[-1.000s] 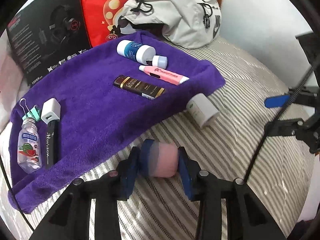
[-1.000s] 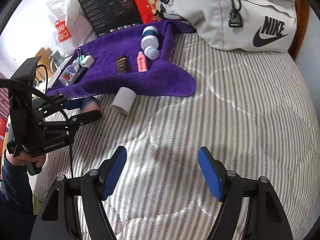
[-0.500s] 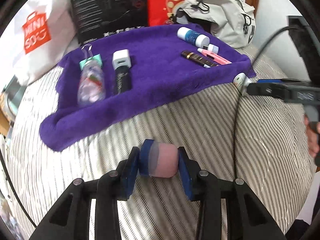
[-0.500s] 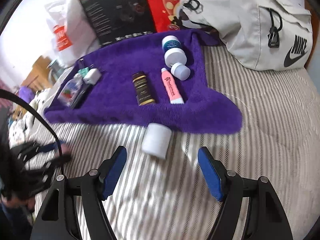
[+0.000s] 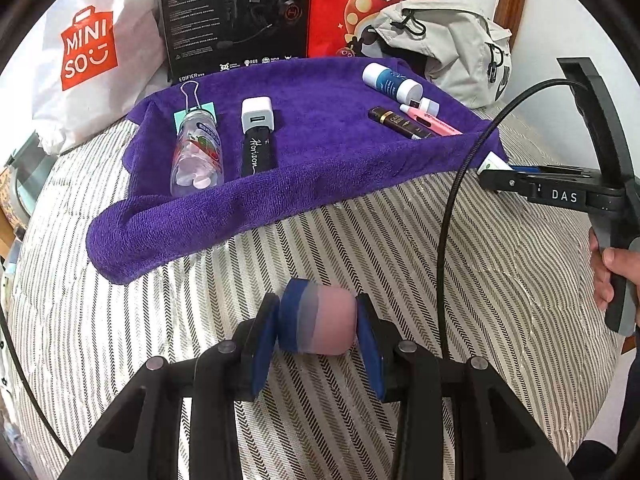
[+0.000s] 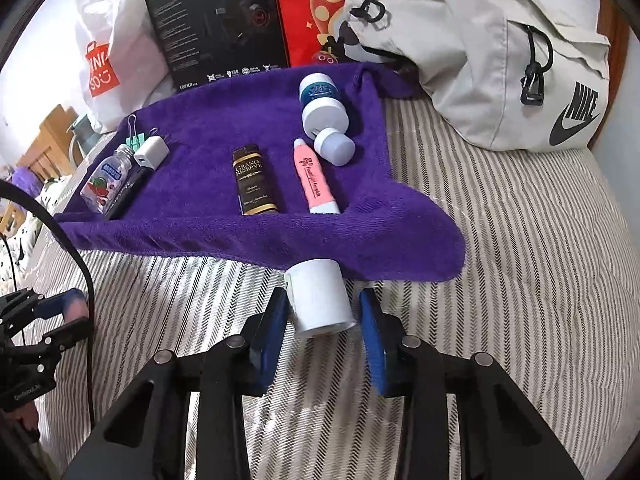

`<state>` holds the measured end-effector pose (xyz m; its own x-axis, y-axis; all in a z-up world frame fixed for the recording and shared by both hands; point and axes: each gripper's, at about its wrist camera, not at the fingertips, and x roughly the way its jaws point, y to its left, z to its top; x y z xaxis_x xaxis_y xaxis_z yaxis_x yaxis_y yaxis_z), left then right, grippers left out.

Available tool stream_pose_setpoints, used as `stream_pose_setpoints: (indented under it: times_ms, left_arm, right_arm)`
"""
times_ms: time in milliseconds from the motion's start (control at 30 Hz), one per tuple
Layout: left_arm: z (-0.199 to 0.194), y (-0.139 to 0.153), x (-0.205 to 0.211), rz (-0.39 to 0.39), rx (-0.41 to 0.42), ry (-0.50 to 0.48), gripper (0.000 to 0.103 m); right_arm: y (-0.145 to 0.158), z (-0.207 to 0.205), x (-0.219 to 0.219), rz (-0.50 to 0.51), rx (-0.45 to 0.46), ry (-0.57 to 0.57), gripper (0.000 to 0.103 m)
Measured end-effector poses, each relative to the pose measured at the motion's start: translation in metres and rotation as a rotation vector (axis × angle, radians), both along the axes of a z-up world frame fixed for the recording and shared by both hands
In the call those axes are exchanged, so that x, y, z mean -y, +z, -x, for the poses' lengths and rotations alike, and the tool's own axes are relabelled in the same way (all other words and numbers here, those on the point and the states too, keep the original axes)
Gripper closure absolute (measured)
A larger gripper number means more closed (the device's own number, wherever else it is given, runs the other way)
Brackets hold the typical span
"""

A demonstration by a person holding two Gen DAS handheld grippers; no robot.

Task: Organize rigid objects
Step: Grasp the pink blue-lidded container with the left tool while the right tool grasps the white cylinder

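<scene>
My left gripper is shut on a blue-and-pink roll just above the striped mattress, in front of the purple towel. A white bottle lies on its side at the towel's near edge, and my right gripper is closed in around it, pads against its sides. On the towel lie a candy bottle, a white charger, a dark tube, a pink tube, a small white jar and a blue-white bottle.
A Miniso bag, a black headset box and a red bag stand behind the towel. A grey Nike backpack lies at the back right. A hand holds the right gripper's handle.
The right gripper moved forward to the white bottle and its fingers narrowed around it. The left gripper swung left and back with the roll still held.
</scene>
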<state>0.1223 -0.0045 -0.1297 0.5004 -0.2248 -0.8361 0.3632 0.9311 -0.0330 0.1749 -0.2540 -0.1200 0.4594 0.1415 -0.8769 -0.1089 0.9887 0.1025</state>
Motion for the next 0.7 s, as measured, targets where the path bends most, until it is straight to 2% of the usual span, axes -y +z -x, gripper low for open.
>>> stream_pose_setpoints:
  times_ms: [133, 233, 300, 400, 433, 567, 700]
  left_arm:
    - [0.0, 0.0, -0.001, 0.008, 0.002, 0.006, 0.066]
    - [0.0, 0.001, -0.001, 0.015, 0.001, 0.011, 0.066]
    - [0.0, 0.001, 0.0, 0.008, 0.003, 0.008, 0.066]
    - [0.0, 0.002, -0.001, 0.016, -0.004, 0.015, 0.066]
    - [-0.001, 0.002, -0.002, 0.021, -0.008, 0.019, 0.067]
    - [0.0, 0.003, -0.005, 0.037, -0.02, 0.032, 0.067]
    - [0.003, 0.007, -0.009, 0.046, -0.021, 0.041, 0.067]
  right_arm:
    - [-0.002, -0.002, -0.008, 0.048, 0.008, 0.029, 0.063]
    - [-0.003, -0.001, -0.017, 0.11, 0.022, 0.063, 0.063]
    - [-0.003, 0.0, -0.017, 0.114, 0.025, 0.074, 0.063]
    - [-0.002, 0.0, -0.012, 0.092, 0.023, 0.089, 0.068]
    - [-0.002, 0.0, -0.01, 0.083, 0.017, 0.088, 0.073]
    - [0.002, 0.004, 0.0, -0.009, -0.022, 0.098, 0.073]
    - [0.007, 0.017, 0.003, -0.033, -0.035, 0.113, 0.073]
